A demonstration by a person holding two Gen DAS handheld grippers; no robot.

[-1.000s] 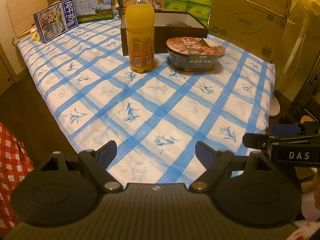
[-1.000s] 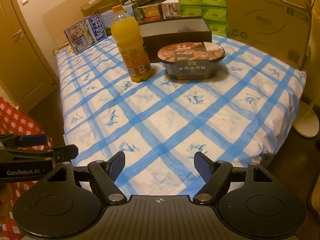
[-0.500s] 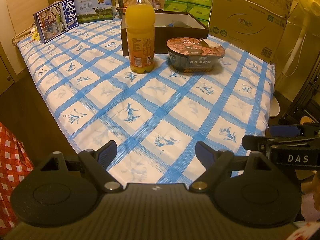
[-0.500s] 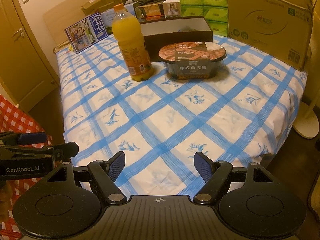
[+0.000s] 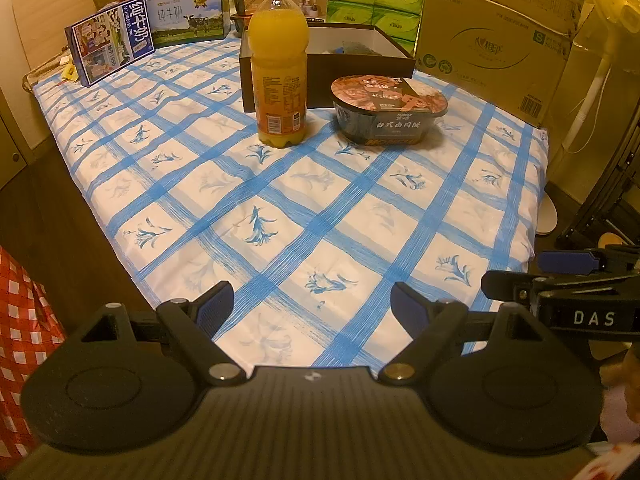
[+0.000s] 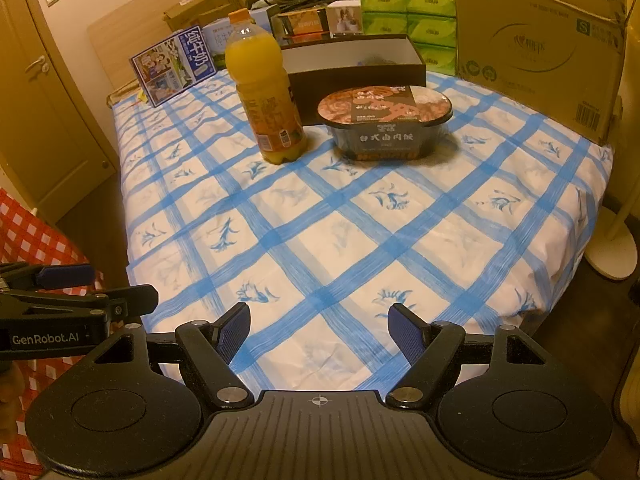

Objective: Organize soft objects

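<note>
An orange juice bottle (image 5: 279,76) stands upright on the blue-checked cloth, and also shows in the right wrist view (image 6: 264,92). Right of it sits a dark instant-meal bowl (image 5: 390,110), also in the right wrist view (image 6: 386,122). Behind both is an open dark box (image 5: 352,54), seen from the right as well (image 6: 356,60). My left gripper (image 5: 312,306) is open and empty above the near table edge. My right gripper (image 6: 320,330) is open and empty, also at the near edge. Each gripper shows in the other's view: the right one (image 5: 560,284), the left one (image 6: 80,292).
A large cardboard box (image 5: 500,36) stands at the back right. Green tissue packs (image 5: 376,4) and milk cartons (image 5: 112,40) line the back. The checked cloth (image 5: 320,200) covers the table. A red checked bag (image 5: 20,320) is at the left, and a white stand base (image 6: 612,252) at the right.
Both grippers have shifted slightly; the right wrist view has edged a little closer to the bottle and bowl. Nothing was grasped or released.
</note>
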